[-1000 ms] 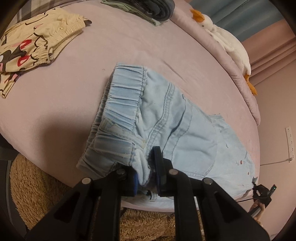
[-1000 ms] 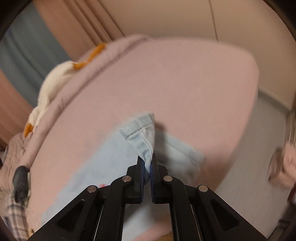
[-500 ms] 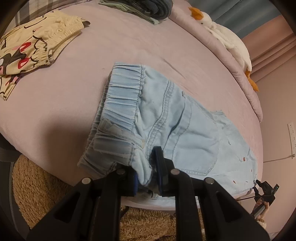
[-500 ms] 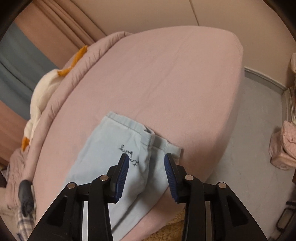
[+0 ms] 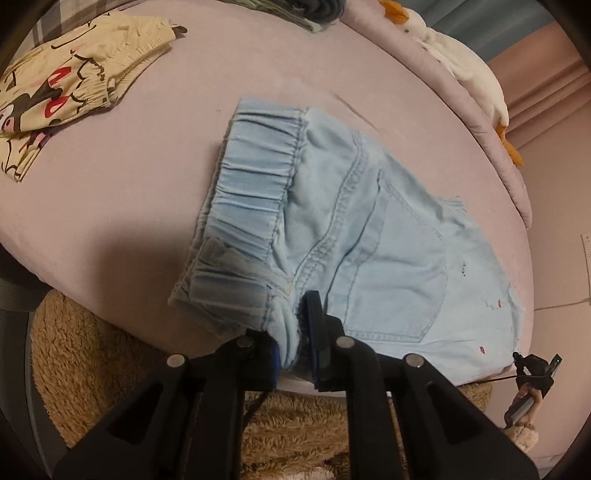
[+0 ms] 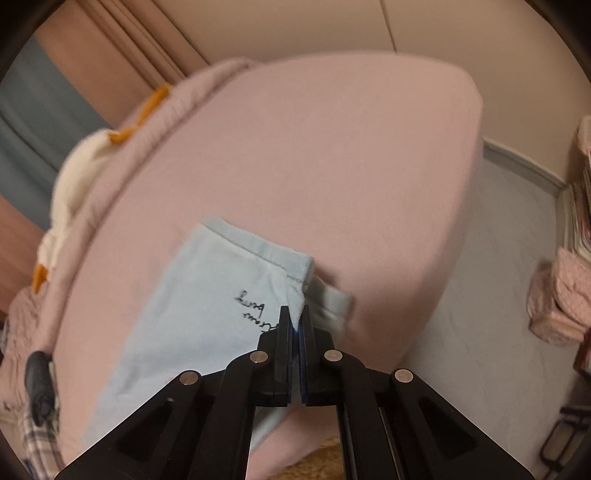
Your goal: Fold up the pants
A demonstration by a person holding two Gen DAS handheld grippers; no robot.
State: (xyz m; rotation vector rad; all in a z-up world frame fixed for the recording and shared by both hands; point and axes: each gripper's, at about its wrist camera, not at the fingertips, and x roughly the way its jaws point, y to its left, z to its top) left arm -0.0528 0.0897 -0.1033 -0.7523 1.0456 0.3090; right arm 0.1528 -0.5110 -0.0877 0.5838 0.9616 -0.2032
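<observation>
Light blue denim pants (image 5: 369,240) lie on the pink bed (image 5: 147,184), elastic waistband to the left and back pocket up. At the bed's near edge my left gripper (image 5: 293,332) is shut on a bunched corner of the waistband. In the right wrist view a pant leg (image 6: 207,295) lies flat with black stitched lettering near its hem. My right gripper (image 6: 297,321) has its jaws closing tight on the hem corner, with cloth pinched between the pads and lifted slightly.
A cream printed garment (image 5: 74,92) lies at the far left of the bed and folded clothes (image 5: 317,11) at the back. A white goose plush (image 5: 465,62) rests along the far edge. A shaggy brown rug (image 5: 92,350) lies below, grey floor (image 6: 480,295) to the right.
The right gripper let the raised hem drop, stood open over the flat leg, then shut again on the hem corner. The left gripper kept its hold on the waistband and barely moved.
</observation>
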